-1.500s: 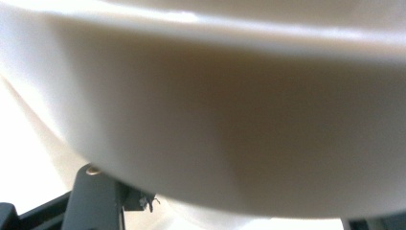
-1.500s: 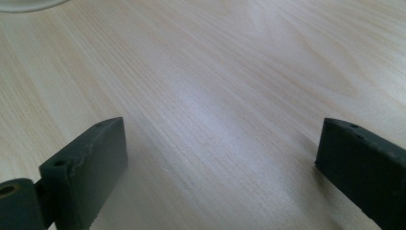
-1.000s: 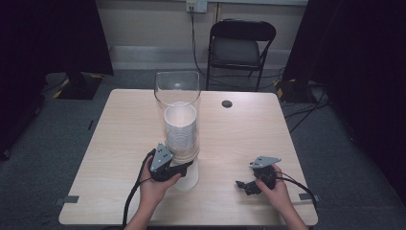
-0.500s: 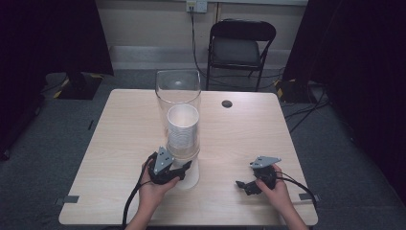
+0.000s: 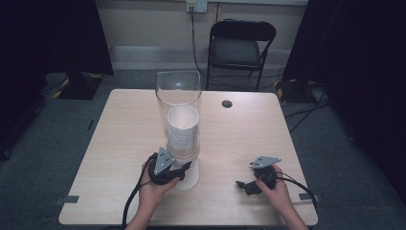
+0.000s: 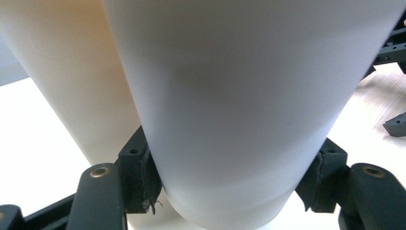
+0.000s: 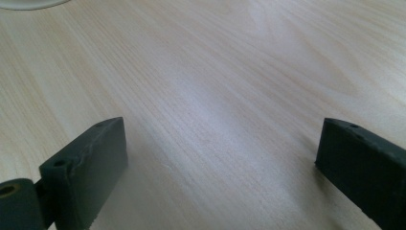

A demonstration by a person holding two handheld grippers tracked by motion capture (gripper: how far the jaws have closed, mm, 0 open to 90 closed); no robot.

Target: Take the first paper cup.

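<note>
A tall stack of white paper cups (image 5: 182, 132) stands upright near the table's front, its open mouth facing up. My left gripper (image 5: 183, 168) is shut on the stack's lower part, and the left gripper view shows the black pads (image 6: 140, 175) pressed on both sides of the stack (image 6: 230, 96). A second pale column (image 6: 62, 81) rises just behind it. A tall clear cylinder (image 5: 178, 86) stands right behind the stack; I cannot tell if they touch. My right gripper (image 5: 245, 186) rests low on the table at the front right, open with only bare wood between its jaws (image 7: 220, 163).
The light wooden table (image 5: 119, 129) has a small dark round hole (image 5: 227, 103) near its far edge. A black folding chair (image 5: 242, 48) stands behind the table. Cables (image 5: 131, 206) trail from both grippers over the front edge.
The cup stack's mouth has shifted slightly toward the near side, along with the left gripper. The right gripper has not moved.
</note>
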